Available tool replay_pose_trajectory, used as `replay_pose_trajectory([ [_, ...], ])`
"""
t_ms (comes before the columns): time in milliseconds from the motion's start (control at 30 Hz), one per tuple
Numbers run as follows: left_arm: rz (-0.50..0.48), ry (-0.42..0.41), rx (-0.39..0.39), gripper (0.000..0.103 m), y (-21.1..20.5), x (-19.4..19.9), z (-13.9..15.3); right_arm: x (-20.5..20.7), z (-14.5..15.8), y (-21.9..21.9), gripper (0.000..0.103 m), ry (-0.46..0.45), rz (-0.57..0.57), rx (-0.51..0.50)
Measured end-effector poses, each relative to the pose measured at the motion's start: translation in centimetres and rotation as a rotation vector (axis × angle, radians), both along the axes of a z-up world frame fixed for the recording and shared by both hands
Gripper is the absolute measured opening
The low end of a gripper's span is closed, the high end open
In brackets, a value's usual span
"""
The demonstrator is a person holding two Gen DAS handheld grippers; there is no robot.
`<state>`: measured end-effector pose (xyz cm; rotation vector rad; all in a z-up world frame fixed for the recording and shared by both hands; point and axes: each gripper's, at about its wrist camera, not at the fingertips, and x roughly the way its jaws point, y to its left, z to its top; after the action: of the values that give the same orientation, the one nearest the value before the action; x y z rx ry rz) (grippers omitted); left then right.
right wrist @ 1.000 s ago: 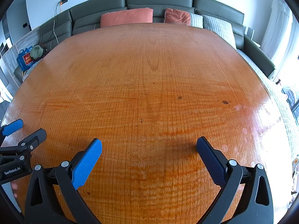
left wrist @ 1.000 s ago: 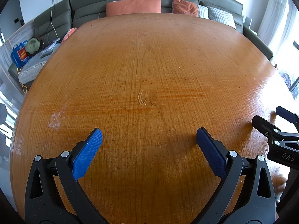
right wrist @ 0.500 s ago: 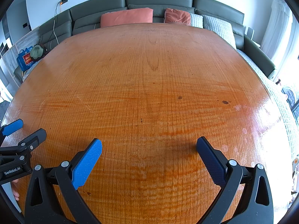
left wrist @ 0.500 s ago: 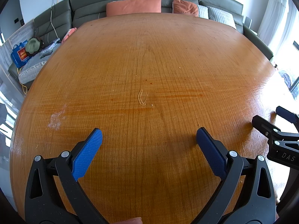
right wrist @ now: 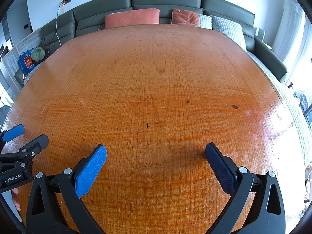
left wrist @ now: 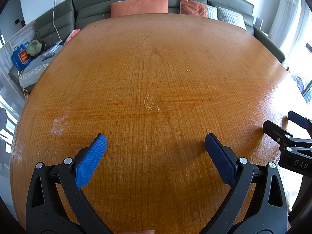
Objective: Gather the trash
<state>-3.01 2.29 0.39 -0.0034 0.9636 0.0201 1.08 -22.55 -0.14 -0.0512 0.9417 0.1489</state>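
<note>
My left gripper [left wrist: 155,143] is open and empty, held low over the near part of a wooden table [left wrist: 156,58]. My right gripper [right wrist: 155,153] is open and empty, also low over the table [right wrist: 156,68]. Each gripper shows at the edge of the other's view: the right one in the left wrist view [left wrist: 288,130], the left one in the right wrist view [right wrist: 21,138]. A small pale loop-shaped mark [left wrist: 148,101] and a whitish smear [left wrist: 58,122] lie on the wood. No piece of trash shows in either view.
A grey sofa [right wrist: 165,0] with orange cushions [right wrist: 132,18] and grey cushions [right wrist: 228,29] runs behind the table. A blue bag [left wrist: 20,55] and a green hat [left wrist: 34,47] lie on the sofa at left. Dark spots [right wrist: 235,106] mark the wood.
</note>
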Motion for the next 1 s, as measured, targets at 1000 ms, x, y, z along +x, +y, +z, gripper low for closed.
replay_pose_trajectory([
  [1000, -0.001, 0.001, 0.003, 0.097, -0.13, 0.09, -0.01, 0.01, -0.02, -0.01, 0.101, 0.0, 0.0, 0.0],
])
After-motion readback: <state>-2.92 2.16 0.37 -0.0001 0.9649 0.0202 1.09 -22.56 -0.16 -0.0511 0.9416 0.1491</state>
